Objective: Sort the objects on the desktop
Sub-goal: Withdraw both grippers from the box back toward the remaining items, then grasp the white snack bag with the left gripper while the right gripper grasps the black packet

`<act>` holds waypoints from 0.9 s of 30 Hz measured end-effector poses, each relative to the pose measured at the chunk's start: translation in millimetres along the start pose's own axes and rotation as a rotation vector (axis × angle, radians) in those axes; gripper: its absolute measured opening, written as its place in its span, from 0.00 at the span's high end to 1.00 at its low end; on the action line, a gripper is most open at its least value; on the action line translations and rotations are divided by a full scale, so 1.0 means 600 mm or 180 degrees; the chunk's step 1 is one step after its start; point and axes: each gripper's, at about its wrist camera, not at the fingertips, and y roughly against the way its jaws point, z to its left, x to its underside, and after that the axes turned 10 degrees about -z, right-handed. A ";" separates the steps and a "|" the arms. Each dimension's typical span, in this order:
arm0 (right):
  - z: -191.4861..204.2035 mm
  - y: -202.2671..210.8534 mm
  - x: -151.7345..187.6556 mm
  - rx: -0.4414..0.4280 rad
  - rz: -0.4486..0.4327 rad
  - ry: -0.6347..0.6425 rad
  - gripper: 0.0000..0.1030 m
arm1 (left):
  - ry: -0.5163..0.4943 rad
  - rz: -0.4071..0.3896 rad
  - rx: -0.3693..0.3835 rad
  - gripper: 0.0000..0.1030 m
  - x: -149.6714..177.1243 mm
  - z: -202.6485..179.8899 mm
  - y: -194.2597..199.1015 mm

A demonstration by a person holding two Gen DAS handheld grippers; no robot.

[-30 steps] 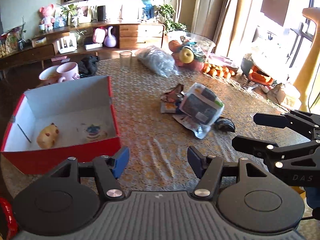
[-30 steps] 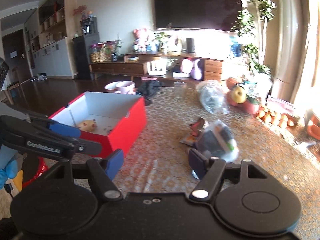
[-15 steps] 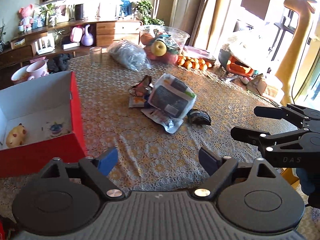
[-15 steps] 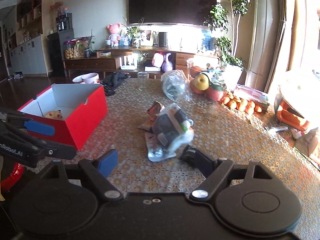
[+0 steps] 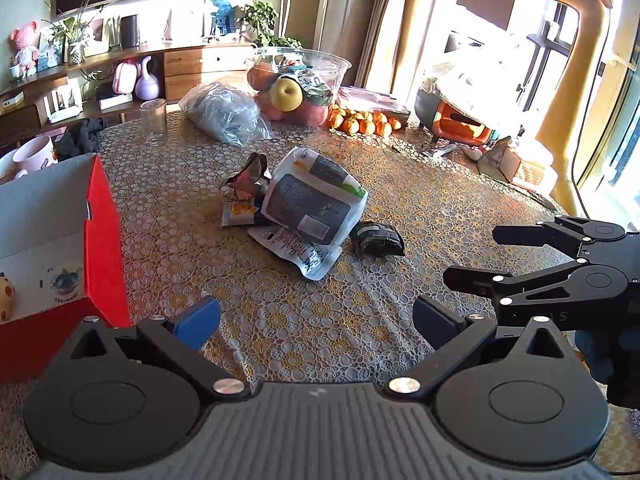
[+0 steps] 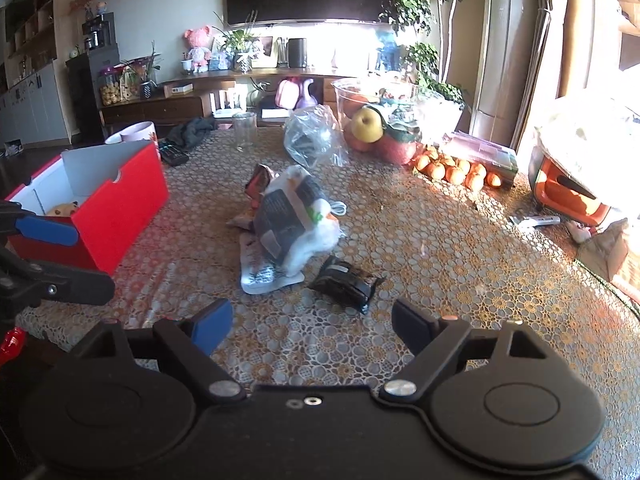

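Note:
A pile of packets lies mid-table: a large grey-and-white bag (image 5: 312, 204) (image 6: 288, 216), a flat white packet (image 5: 296, 250) under it, a crumpled reddish wrapper (image 5: 246, 178) behind, and a small black packet (image 5: 378, 238) (image 6: 346, 282) to its right. The red box (image 5: 102, 240) (image 6: 120, 208) stands at the left with a yellow toy (image 6: 64, 209) inside. My left gripper (image 5: 316, 320) hovers short of the pile, its jaws opening with nothing between them. My right gripper (image 6: 312, 326) is open and empty, just short of the black packet; in the left wrist view the right gripper (image 5: 472, 256) shows at the right.
At the back of the table stand a drinking glass (image 5: 153, 120), a clear plastic bag (image 5: 224, 112), a fruit bowl (image 5: 298, 80) and a row of tangerines (image 5: 360, 122). A pink mug (image 5: 34, 154) sits behind the box. An orange container (image 5: 460, 124) and clutter line the right edge.
Both grippers have come down and closer to the packet pile, and both have spread their jaws wider. The red box has slid toward the left edge of both views.

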 end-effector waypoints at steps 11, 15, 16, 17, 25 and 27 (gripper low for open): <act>-0.030 -0.059 0.015 0.0035 0.0122 0.0046 0.16 | 0.0045 0.0089 0.0049 0.00 -0.030 -0.010 -0.072; -0.037 -0.082 0.015 0.0035 0.0144 0.0057 0.16 | 0.0042 0.0104 -0.0004 0.00 -0.051 -0.015 -0.104; -0.040 -0.087 0.015 0.0037 0.0142 0.0053 0.16 | 0.0047 0.0110 -0.0021 0.00 -0.056 -0.016 -0.113; -0.042 -0.092 0.015 0.0040 0.0138 0.0046 0.16 | 0.0071 0.0115 -0.0034 0.00 -0.062 -0.016 -0.120; -0.053 -0.129 0.019 0.0012 0.0145 0.0032 0.16 | 0.0216 0.0273 -0.0121 0.00 -0.107 -0.026 -0.191; -0.057 -0.138 0.020 0.0011 0.0155 0.0015 0.16 | 0.0214 0.0297 -0.0144 0.00 -0.116 -0.027 -0.207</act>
